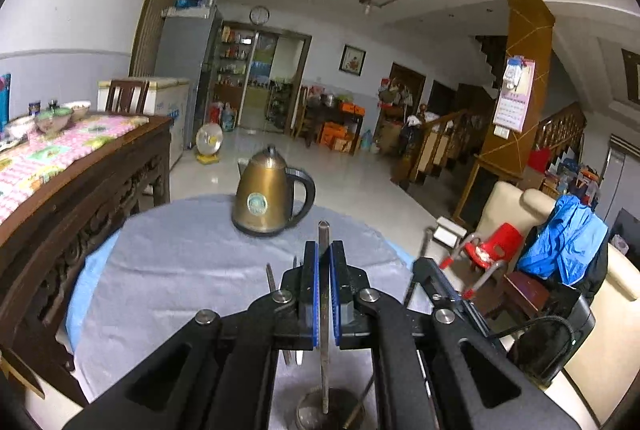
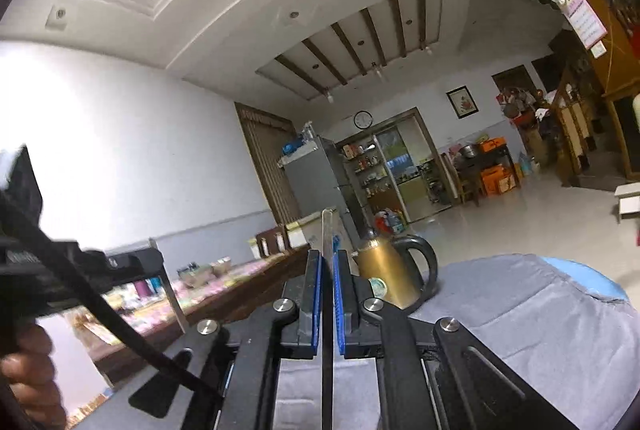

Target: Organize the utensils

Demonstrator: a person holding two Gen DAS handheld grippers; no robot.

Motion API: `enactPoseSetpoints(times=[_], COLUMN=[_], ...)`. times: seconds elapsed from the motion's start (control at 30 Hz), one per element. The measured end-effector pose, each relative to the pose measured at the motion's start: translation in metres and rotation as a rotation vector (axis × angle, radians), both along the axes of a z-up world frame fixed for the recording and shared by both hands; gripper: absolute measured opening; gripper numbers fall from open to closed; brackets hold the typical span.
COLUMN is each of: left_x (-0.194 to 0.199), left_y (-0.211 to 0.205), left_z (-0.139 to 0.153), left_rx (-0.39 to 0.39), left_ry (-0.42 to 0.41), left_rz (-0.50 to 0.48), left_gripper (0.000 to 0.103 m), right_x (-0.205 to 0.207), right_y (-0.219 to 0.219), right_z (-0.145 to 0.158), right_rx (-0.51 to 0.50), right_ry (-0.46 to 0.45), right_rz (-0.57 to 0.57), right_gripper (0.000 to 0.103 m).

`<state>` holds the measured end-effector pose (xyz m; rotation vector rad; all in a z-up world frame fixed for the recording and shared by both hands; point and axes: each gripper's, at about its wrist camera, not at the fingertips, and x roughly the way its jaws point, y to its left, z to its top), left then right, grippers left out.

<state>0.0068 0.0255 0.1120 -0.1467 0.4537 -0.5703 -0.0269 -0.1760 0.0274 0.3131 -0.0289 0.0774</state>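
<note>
Utensil [image 1: 323, 306], pinched upright in our left gripper [image 1: 323, 262], hangs directly above the holder [image 1: 326, 412]; our right gripper [image 2: 327, 270] likewise clamps a second utensil [image 2: 327, 238].

A round table [image 1: 168, 270] sat in front, w/ a kettle [image 1: 268, 198] standing upright on it toward the far side, near centre. The left gripper [image 1: 324, 250] was over the near part of the table, a utensil handle [image 1: 323, 310] upright between its fingers. Below it, at the table's near edge, sat a holder [image 1: 316, 410] w/ other utensils in it. The right gripper [image 1: 436, 282] was just right of the left one. A long sideboard [image 1: 92, 182] stood left of the table, bowls [image 1: 60, 116] on top. A chair [image 1: 492, 246] stood right of the table, on the floor.
</note>
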Motion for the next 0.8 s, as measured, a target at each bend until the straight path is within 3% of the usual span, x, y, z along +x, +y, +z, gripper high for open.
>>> enactPoseSetpoints(times=[0.27,0.37,0.43,0.5,0.57,0.8], left_x=[0.001,0.0,-0.002,-0.005,-0.007,0.002], left_y=[-0.001,0.005,0.012,0.021,0.032,0.07], left_z=[-0.04,-0.047,-0.048,-0.046,-0.045,-0.053], left_rx=[0.041,0.03,0.015,-0.002,-0.016,-0.051], left_ry=[0.136,0.165,0.162,0.144,0.121,0.13], left_rz=[-0.012,-0.029,-0.04,-0.031,-0.008,0.099], left_gripper=[0.005,0.005,0.009,0.027,0.034,0.035], right_x=[-0.007,-0.016,-0.02,-0.027,-0.031,-0.048], right_y=[0.013,0.008,0.003,-0.004,-0.012,-0.055], right_z=[-0.024,-0.031,-0.034,-0.035,-0.033,-0.028], right_rx=[-0.069,-0.052,-0.033,-0.015,0.003,0.13], right_ry=[0.123,0.169,0.204,0.205,0.203,0.189], right_rz=[0.056,0.08,0.104,0.104,0.097,0.043], right_gripper=[0.007,0.009,0.01,0.01,0.018,0.021])
